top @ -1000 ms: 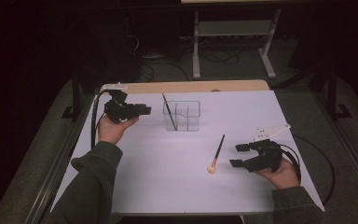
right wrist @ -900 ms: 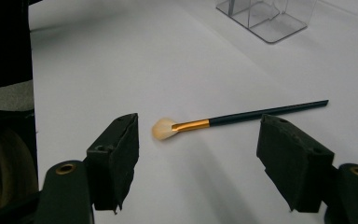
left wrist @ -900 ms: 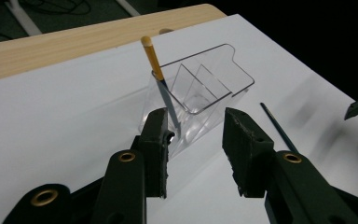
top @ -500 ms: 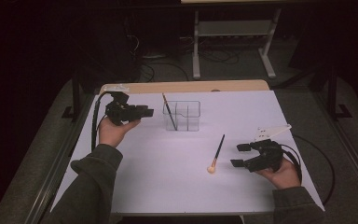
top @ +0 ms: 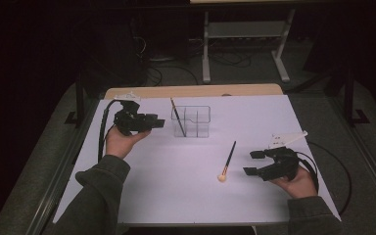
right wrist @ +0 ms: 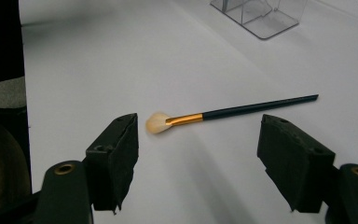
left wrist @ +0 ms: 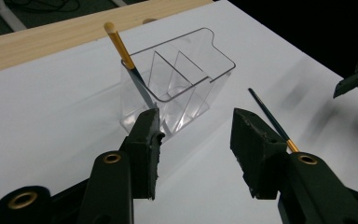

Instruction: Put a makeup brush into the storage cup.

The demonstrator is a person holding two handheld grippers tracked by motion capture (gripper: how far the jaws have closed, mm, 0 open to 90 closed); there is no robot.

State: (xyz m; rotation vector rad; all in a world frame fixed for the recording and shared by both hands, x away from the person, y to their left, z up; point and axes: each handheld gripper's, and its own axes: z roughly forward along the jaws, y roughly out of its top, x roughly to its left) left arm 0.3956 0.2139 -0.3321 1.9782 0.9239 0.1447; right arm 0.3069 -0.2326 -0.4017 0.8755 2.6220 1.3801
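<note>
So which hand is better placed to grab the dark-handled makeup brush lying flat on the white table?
Right. The right tongs stand open just short of the flat brush; the left tongs face the clear plastic organiser.

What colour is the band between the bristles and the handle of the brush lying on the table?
Gold, on the brush; clearest in the right gripper view.

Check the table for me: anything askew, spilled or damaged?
One brush lies loose on the white sheet, outside the clear organizer; another brush leans inside its end compartment. Nothing spilled or broken.
</note>
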